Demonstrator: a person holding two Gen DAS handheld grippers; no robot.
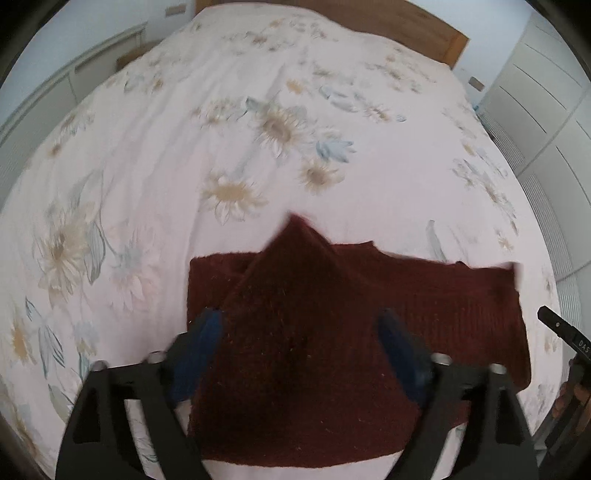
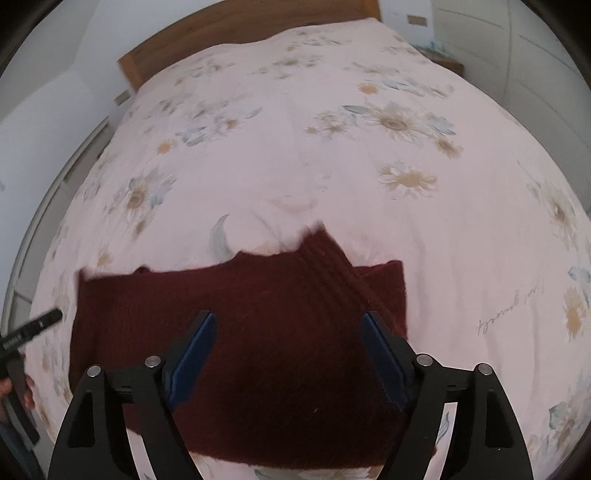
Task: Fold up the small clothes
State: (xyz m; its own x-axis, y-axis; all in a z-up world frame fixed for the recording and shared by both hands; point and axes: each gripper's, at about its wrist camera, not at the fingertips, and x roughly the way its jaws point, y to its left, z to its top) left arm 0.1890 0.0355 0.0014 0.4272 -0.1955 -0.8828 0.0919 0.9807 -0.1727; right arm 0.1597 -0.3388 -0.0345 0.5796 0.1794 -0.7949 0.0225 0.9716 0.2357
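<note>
Lying on the floral bedspread (image 1: 229, 122) near its foot edge, the maroon sweater (image 1: 332, 317) has two folded corners peaking toward the wooden headboard (image 2: 207, 33). Left gripper (image 1: 301, 328) and right gripper (image 2: 288, 328) hover above it with jaws spread wide, gripping nothing.

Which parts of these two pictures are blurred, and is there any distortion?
Left wrist view: the sweater's far edge is smeared and the bedspread bulges from the fisheye lens. Right wrist view: the same smear and bulge; the blue fingers look sharper.
</note>
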